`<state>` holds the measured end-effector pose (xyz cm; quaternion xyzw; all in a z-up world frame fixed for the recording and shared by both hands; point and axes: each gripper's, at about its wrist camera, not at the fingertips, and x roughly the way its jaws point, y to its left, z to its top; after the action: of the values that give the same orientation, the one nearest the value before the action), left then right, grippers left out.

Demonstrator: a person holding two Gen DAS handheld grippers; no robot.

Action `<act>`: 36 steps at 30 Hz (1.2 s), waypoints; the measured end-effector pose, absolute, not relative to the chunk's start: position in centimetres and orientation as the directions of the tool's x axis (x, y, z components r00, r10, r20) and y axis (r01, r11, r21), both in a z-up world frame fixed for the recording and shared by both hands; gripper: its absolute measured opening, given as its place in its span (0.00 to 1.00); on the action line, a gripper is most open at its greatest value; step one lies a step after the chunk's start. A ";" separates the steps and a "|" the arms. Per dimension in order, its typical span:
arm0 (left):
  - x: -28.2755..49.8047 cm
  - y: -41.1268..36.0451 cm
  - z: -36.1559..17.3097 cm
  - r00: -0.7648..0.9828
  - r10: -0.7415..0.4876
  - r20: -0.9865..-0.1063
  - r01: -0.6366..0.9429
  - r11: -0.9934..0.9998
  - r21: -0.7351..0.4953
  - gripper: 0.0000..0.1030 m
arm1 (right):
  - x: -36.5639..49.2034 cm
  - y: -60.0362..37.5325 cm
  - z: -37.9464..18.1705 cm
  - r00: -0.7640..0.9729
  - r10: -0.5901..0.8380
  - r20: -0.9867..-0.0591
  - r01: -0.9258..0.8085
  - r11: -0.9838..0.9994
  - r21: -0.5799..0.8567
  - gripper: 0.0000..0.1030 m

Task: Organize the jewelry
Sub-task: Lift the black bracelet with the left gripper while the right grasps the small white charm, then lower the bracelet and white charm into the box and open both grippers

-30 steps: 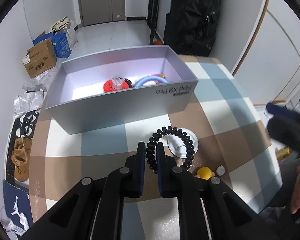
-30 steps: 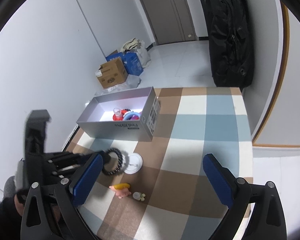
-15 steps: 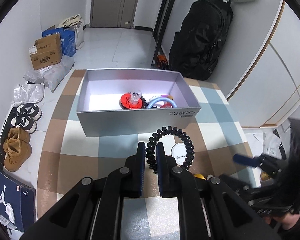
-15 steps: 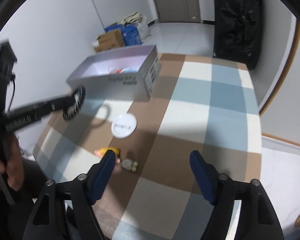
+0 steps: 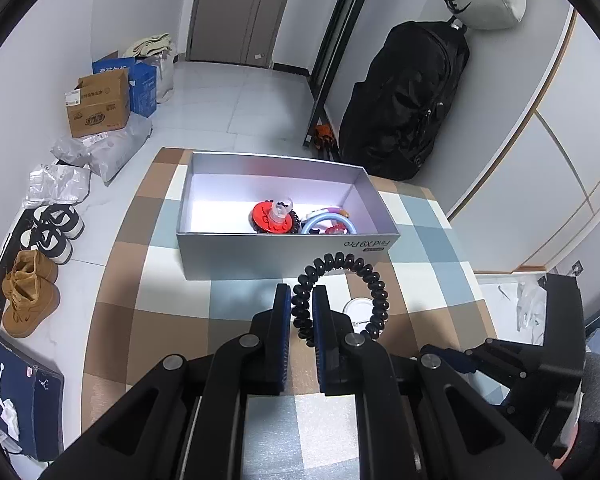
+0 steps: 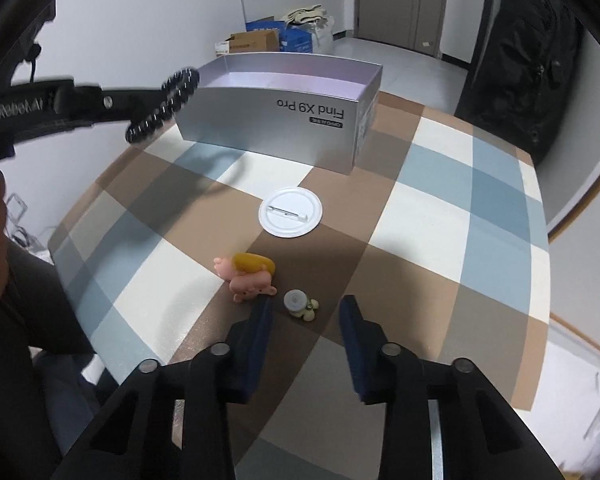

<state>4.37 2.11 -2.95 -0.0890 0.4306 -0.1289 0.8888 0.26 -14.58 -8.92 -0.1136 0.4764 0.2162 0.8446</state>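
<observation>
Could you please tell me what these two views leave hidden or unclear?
- Right wrist view: silver box contents, hidden by its front wall.
- Left wrist view: white disc, partly hidden by the black beaded bracelet.
- Right wrist view: small round trinket, too small to identify.

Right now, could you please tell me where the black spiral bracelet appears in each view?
Left wrist view: the bracelet is at centre, gripped in the left claw.
Right wrist view: the bracelet is upper left, held above the table.
Shared landmark: the silver box.
</observation>
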 end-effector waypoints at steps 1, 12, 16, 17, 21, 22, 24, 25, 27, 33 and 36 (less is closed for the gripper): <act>4.4 2.2 -3.0 0.596 -0.307 -0.742 0.149 0.950 -0.273 0.06 | 0.2 -14.4 -8.9 0.456 0.250 -0.854 -0.475 0.880 0.004 0.23; 4.3 2.6 -2.4 0.614 -0.322 -0.721 0.149 0.944 -0.295 0.06 | 0.8 -15.6 -7.8 0.465 0.291 -0.836 -0.418 0.905 0.082 0.11; 4.4 2.7 -2.3 0.620 -0.320 -0.717 0.140 0.944 -0.299 0.06 | 1.0 -15.9 -7.2 0.477 0.307 -0.824 -0.395 0.912 0.111 0.11; 4.5 2.8 -2.3 0.621 -0.320 -0.715 0.137 0.943 -0.303 0.06 | 1.0 -16.0 -7.1 0.480 0.310 -0.821 -0.390 0.913 0.117 0.11; 4.8 3.0 -2.1 0.627 -0.318 -0.711 0.125 0.942 -0.312 0.06 | 1.5 -16.2 -6.5 0.492 0.327 -0.807 -0.374 0.916 0.144 0.11; 4.8 3.1 -2.1 0.630 -0.317 -0.708 0.122 0.942 -0.313 0.06 | 1.6 -16.2 -6.3 0.498 0.329 -0.803 -0.372 0.917 0.145 0.11; 4.9 3.2 -2.0 0.637 -0.317 -0.702 0.119 0.941 -0.317 0.06 | 1.8 -16.3 -5.9 0.509 0.336 -0.793 -0.369 0.917 0.152 0.11; 4.9 3.4 -1.9 0.644 -0.319 -0.695 0.119 0.939 -0.321 0.06 | 1.9 -16.3 -5.7 0.517 0.335 -0.788 -0.365 0.919 0.151 0.11; 4.8 3.6 -1.8 0.661 -0.328 -0.675 0.124 0.935 -0.332 0.06 | 2.2 -16.3 -5.3 0.539 0.328 -0.776 -0.355 0.924 0.144 0.11; 5.5 4.3 -1.6 0.671 -0.364 -0.646 0.122 0.914 -0.388 0.06 | 2.7 -16.1 -3.2 0.579 0.353 -0.735 -0.357 0.920 0.161 0.11; 6.0 4.2 -1.7 0.686 -0.359 -0.633 0.138 0.918 -0.371 0.06 | 3.2 -15.6 -2.1 0.591 0.372 -0.715 -0.374 0.913 0.166 0.11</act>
<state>6.05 4.23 -1.74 -0.1484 0.3717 -0.1372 0.9061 3.17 -15.62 -2.08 -0.0010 0.4008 0.2091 0.8920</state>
